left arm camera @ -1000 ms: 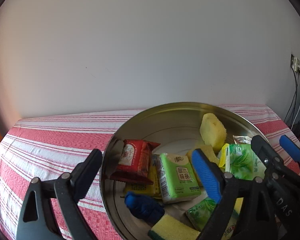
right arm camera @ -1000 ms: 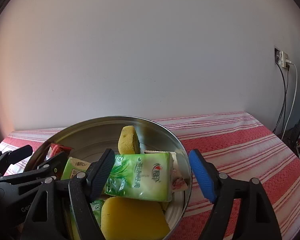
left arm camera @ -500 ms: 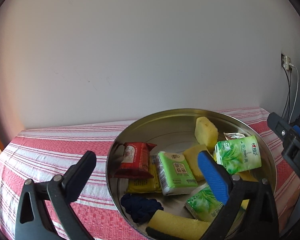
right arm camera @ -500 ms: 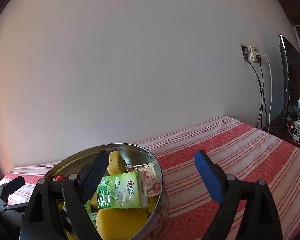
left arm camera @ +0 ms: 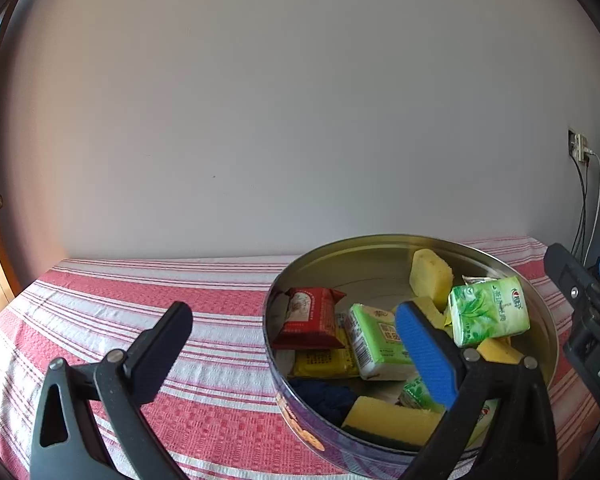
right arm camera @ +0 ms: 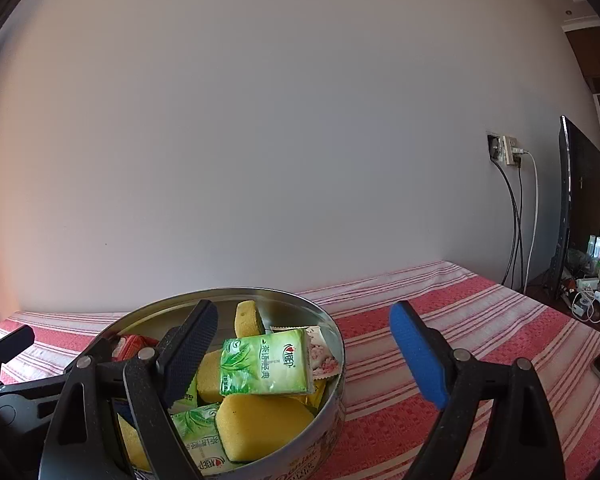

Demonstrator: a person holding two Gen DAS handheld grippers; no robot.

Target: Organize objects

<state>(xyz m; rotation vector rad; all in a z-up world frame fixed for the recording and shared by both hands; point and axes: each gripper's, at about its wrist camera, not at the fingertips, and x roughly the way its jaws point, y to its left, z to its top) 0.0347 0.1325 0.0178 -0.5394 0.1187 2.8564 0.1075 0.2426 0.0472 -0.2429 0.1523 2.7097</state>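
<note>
metal tin (right arm camera: 332, 364): green tissue pack (right arm camera: 266, 368) lay released on top. right gripper (right arm camera: 304, 352) and left gripper (left arm camera: 296, 344) had just widened, empty, drawn back; placement judged complete.

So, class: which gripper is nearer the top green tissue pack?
Right: the right gripper has the green tissue pack just ahead; the left gripper sits farther off, leftward.
</note>
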